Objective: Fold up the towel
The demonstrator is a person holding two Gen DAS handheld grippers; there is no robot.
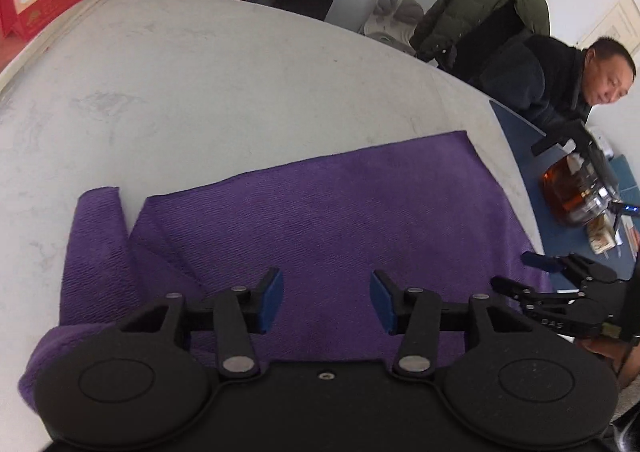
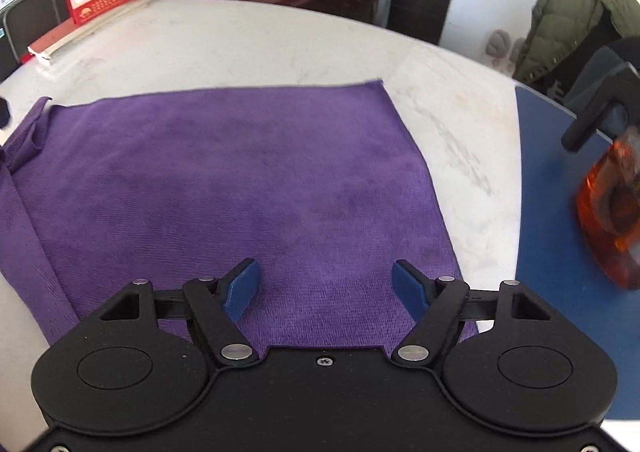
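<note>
- Left wrist view: the left hand-held gripper (image 1: 326, 302) hangs over the purple towel (image 1: 320, 212), part way open, with nothing in it. The towel lies flat on the white bench (image 1: 180, 92). A flipped-over flap (image 1: 98, 236) sits to the left of this gripper, so this one is nearer to it. The right hand-held gripper (image 1: 532, 272) is at the towel's right edge.
- Right wrist view: the right hand-held gripper (image 2: 326, 292) is open wide and empty. The towel (image 2: 240, 172) spreads out ahead and to the left. Its long side seems to run left to right.
</note>
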